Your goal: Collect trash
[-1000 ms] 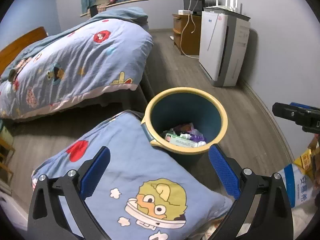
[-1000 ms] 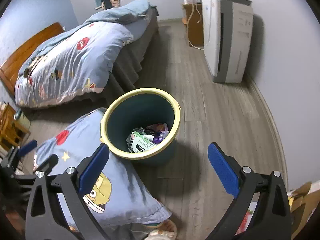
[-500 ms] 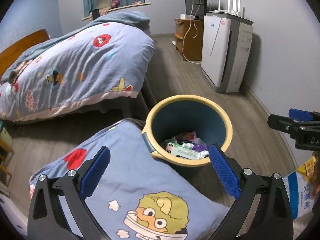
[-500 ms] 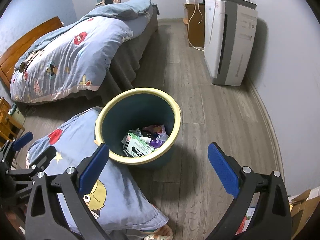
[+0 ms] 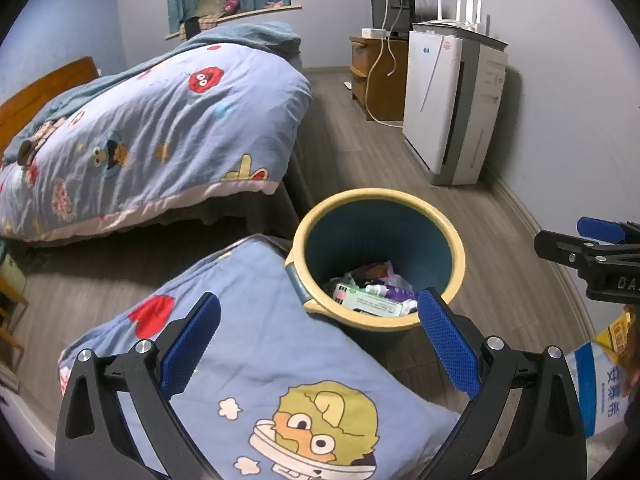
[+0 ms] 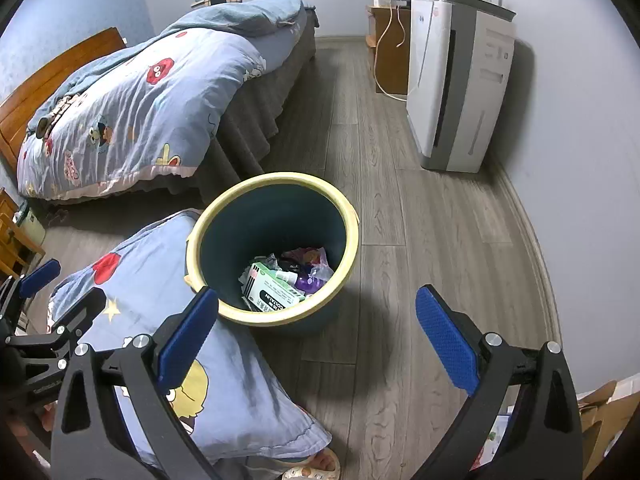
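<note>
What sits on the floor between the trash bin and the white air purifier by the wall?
Nothing: in the right wrist view only bare wood floor separates the trash bin from the air purifier.

Both views downward — shared bin (image 5: 378, 264) (image 6: 272, 248)

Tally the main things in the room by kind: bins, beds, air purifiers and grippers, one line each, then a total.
Bins: 1, the teal bin with a yellow rim, trash inside.
Beds: 1, the bed under a cartoon quilt.
Air purifiers: 1, the white air purifier by the wall.
Grippers: 2, the left gripper and the right gripper, both open and empty.
Total: 5.
</note>
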`<state>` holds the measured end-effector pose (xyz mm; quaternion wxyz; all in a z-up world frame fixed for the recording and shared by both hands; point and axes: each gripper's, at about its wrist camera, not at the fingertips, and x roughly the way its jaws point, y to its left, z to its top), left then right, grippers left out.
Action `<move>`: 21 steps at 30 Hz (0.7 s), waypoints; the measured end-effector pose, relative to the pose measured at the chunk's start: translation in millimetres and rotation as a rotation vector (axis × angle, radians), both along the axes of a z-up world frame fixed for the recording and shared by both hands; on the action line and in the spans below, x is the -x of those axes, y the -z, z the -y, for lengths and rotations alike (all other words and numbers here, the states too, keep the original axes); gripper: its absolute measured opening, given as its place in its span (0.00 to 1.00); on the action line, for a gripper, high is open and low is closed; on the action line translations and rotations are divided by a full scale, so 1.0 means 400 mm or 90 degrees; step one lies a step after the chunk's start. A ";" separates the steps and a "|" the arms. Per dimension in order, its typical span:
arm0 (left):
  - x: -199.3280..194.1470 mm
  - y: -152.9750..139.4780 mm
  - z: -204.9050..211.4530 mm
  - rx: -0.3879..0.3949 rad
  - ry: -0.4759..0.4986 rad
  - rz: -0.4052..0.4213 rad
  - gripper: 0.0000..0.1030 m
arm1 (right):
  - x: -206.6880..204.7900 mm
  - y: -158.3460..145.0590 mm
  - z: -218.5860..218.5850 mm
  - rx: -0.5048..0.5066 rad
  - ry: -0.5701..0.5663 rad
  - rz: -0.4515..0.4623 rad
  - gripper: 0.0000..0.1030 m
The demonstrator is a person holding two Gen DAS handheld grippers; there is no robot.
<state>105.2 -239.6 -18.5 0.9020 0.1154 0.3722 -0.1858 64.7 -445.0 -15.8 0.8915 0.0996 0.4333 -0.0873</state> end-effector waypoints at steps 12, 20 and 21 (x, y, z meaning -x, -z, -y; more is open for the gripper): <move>0.009 -0.004 0.002 0.000 0.004 0.003 0.95 | -0.008 -0.003 -0.012 0.009 -0.002 -0.008 0.94; 0.010 -0.004 0.004 0.000 0.004 0.002 0.95 | -0.012 0.000 -0.012 0.013 -0.002 -0.011 0.94; 0.009 -0.003 0.003 0.000 0.004 0.002 0.95 | -0.012 0.001 -0.011 0.013 -0.003 -0.012 0.94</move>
